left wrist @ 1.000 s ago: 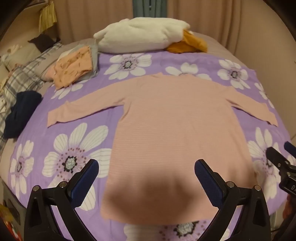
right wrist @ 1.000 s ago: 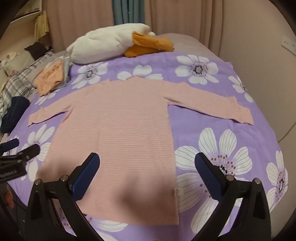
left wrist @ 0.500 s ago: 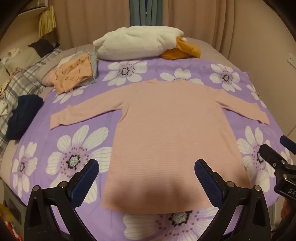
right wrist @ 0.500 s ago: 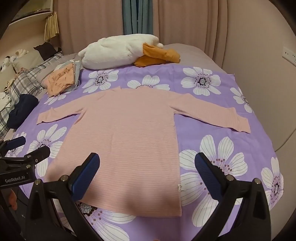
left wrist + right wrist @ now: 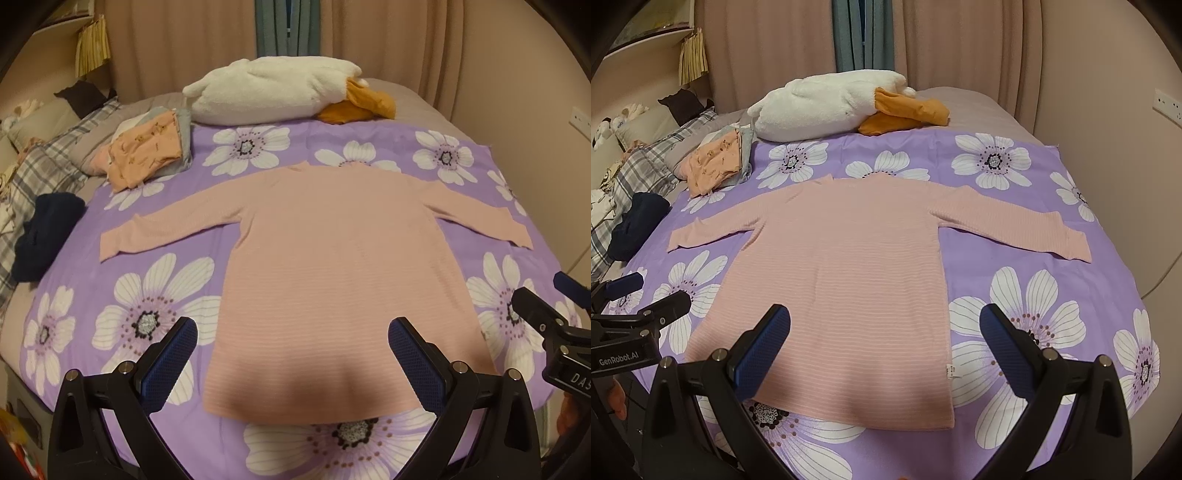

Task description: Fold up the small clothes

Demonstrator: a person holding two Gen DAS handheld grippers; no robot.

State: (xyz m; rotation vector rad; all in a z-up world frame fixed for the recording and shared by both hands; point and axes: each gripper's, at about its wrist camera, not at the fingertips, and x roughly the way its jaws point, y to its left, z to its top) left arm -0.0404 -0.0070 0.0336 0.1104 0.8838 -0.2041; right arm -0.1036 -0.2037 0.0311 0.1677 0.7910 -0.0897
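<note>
A pink striped long-sleeved top (image 5: 332, 251) (image 5: 842, 273) lies flat on the purple flowered cloth (image 5: 122, 288) (image 5: 1034, 295), both sleeves spread out, hem nearest me. My left gripper (image 5: 291, 354) hovers open above the hem, nothing between its fingers. My right gripper (image 5: 884, 350) also stands open, over the hem's right part, near a small side label (image 5: 950, 371). Each gripper shows at the edge of the other's view: the right one (image 5: 543, 306), the left one (image 5: 650, 295).
A stack of folded clothes (image 5: 147, 151) (image 5: 716, 162) sits at the cloth's far left corner. Behind it lie a white plush (image 5: 269, 92) with orange parts (image 5: 358, 103), a dark navy garment (image 5: 40, 236) and plaid bedding (image 5: 44, 173) at the left. A wall (image 5: 1126, 147) flanks the right.
Both grippers have pulled back and risen, so the whole top and more of the bed now show. The top has not moved. Both grippers stayed open.
</note>
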